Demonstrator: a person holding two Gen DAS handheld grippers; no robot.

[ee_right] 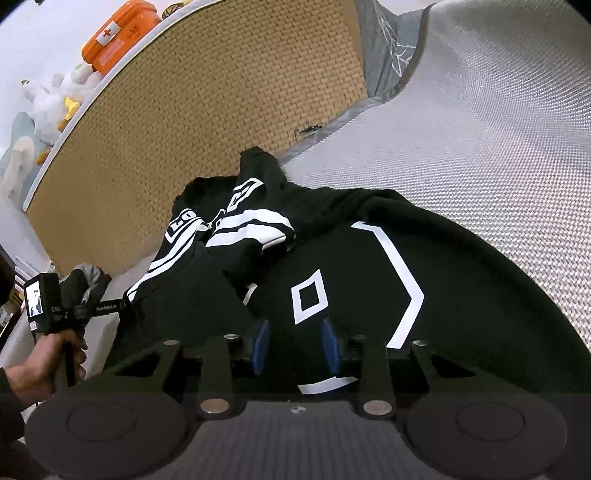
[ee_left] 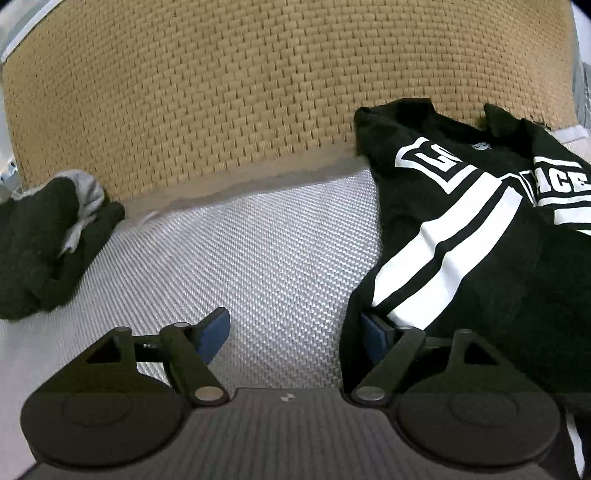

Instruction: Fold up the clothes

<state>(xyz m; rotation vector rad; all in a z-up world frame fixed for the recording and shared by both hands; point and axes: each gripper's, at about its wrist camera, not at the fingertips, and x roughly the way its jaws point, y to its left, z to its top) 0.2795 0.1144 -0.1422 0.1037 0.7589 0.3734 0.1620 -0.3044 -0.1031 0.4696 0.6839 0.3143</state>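
Note:
A black shirt [ee_left: 480,236] with white stripes and lettering lies crumpled on the grey woven surface [ee_left: 258,258], its top against a tan woven panel. My left gripper [ee_left: 295,325] is open wide at the shirt's left edge. The left blue pad is over bare surface and the right pad is tucked against the hem. In the right wrist view the black shirt [ee_right: 369,280] fills the middle. My right gripper [ee_right: 296,343] is shut on a fold of it near a white square print. A hand [ee_right: 40,365] holds the left gripper [ee_right: 123,301] at the shirt's far edge.
A dark and grey garment [ee_left: 48,240] lies bunched at the left by the tan woven panel [ee_left: 258,92]. Behind the panel sit an orange first-aid box [ee_right: 122,33] and plush toys [ee_right: 55,99]. A grey patterned cloth [ee_right: 391,48] hangs at the panel's right end.

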